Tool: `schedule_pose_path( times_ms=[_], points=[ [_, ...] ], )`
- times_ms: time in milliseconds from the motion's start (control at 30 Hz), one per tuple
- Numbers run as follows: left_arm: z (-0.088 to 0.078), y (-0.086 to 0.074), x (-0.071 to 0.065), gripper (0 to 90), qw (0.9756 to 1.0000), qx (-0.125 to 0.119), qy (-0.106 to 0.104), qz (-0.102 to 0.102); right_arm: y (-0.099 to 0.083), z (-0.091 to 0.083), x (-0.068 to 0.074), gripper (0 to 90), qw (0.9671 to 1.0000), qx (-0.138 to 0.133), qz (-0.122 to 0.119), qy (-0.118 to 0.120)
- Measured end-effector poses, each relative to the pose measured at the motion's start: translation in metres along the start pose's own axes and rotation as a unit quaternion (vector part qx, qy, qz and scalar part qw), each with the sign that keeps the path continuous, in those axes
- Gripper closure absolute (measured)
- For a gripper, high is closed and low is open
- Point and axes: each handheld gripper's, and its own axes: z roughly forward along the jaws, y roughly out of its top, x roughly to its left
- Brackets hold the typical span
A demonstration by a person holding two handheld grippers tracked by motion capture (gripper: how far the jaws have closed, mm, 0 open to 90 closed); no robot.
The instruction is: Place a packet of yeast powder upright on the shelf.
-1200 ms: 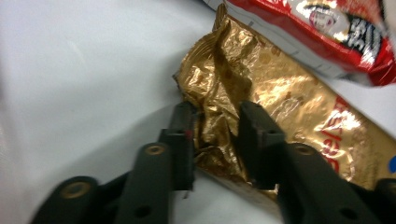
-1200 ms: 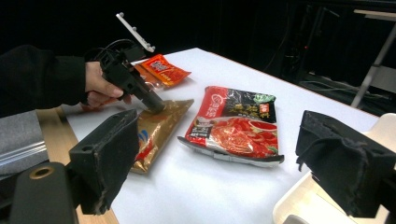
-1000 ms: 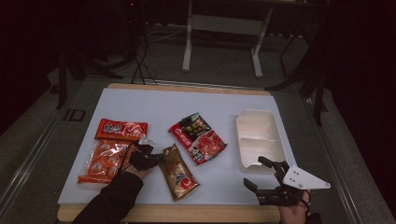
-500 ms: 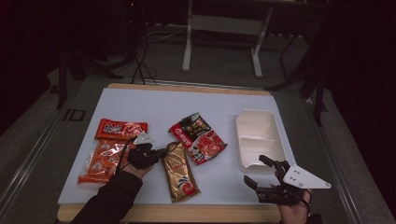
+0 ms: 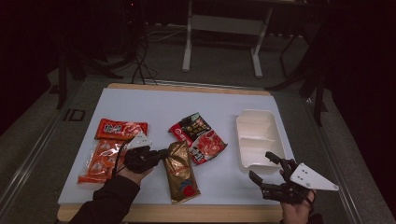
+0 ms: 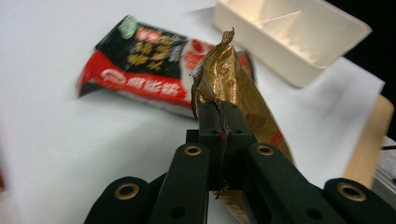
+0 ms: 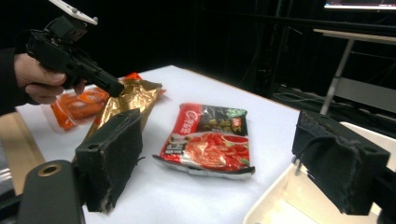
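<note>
Gold packet [image 5: 180, 172] near the board's front edge looks light, crinkly, slippery; left gripper [image 6: 219, 121] pinches its top seam, the best hold; right gripper [image 7: 224, 158] gapes, idle.

Dim room, black beyond the table [image 5: 154, 100]; light from above, falling on the white top alone. High view soft and grainy, dark at the corners. Short faint shadows under the packets. Left gripper view: near-white glare on the table surface, gold packet [image 6: 233, 88] glinting along its creases, red and black packet [image 6: 140, 65] and white tray [image 6: 299, 51] soft behind it, edges blurred. Right gripper view: near pads [image 7: 112, 158] out of focus, red noodle packet [image 7: 210, 140] fairly sharp, sheen on its wrapper.
</note>
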Motion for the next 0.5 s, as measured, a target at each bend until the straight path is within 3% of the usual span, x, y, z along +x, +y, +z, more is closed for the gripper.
schedule_pose_path(
  times_ms=[67, 200, 233, 267, 300, 400, 500],
  points=[
    [-0.002, 0.004, -0.006, 90.0, 0.9999, -0.004, -0.006, 0.013, 0.001, 0.000, 0.001, 13.7, 1.0000, 0.004, -0.004, -0.004],
    [-0.004, 0.007, -0.012, 90.0, 0.9997, -0.009, -0.013, 0.019, 0.003, 0.001, 0.004, 13.1, 0.9998, 0.012, -0.014, -0.011],
    [-0.005, 0.011, -0.023, 90.0, 0.9985, -0.022, -0.031, 0.038, 0.004, 0.002, 0.005, 11.9, 0.9998, 0.017, -0.013, -0.006],
    [-0.005, 0.011, -0.023, 90.0, 0.9985, -0.022, -0.031, 0.038, 0.004, 0.002, 0.005, 11.9, 0.9998, 0.017, -0.013, -0.006],
    [-0.006, 0.014, -0.029, 90.0, 0.9972, -0.023, -0.033, 0.062, 0.005, 0.002, 0.006, 11.5, 0.9997, 0.024, -0.010, 0.000],
    [-0.008, 0.017, -0.036, 90.0, 0.9960, -0.028, -0.045, 0.072, 0.009, 0.004, 0.009, 10.2, 0.9989, 0.047, 0.004, 0.007],
    [-0.010, 0.020, -0.042, 90.0, 0.9944, -0.033, -0.060, 0.081, 0.010, 0.007, 0.012, 9.6, 0.9984, 0.050, 0.016, 0.021]
  ],
)
